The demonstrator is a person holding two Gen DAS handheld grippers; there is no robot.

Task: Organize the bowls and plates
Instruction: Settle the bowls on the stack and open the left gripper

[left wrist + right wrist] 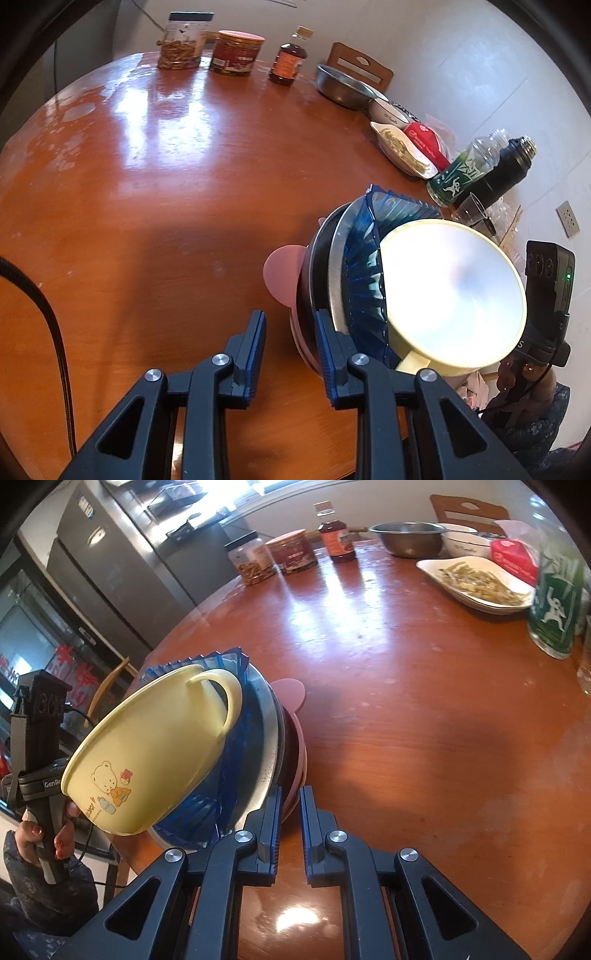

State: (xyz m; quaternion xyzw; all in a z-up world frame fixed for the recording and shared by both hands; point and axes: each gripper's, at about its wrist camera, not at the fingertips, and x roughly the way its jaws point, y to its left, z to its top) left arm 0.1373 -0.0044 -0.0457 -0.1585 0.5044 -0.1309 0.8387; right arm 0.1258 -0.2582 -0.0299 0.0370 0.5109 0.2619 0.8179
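A nested stack stands tilted near the round table's edge. From the bottom it holds a pink plate (282, 273), a dark bowl (314, 266), a steel plate (338, 258), a blue ribbed bowl (365, 266) and a yellow handled bowl (454, 288). The pink rim sits inside my left gripper (290, 319), against the right finger. Bare table shows beside the left finger, so no pad presses. My right gripper (291, 797) is shut on the pink plate (293, 738) at the opposite rim. The yellow bowl (155, 753) with a bear print hides the left fingertips in the right wrist view.
Along the far edge of the brown table (166, 166) stand a clear jar (183, 40), a red tin (236, 51) and a bottle (290, 55). To the right are a steel basin (341, 86), a white dish of food (402, 151) and a green bottle (461, 173).
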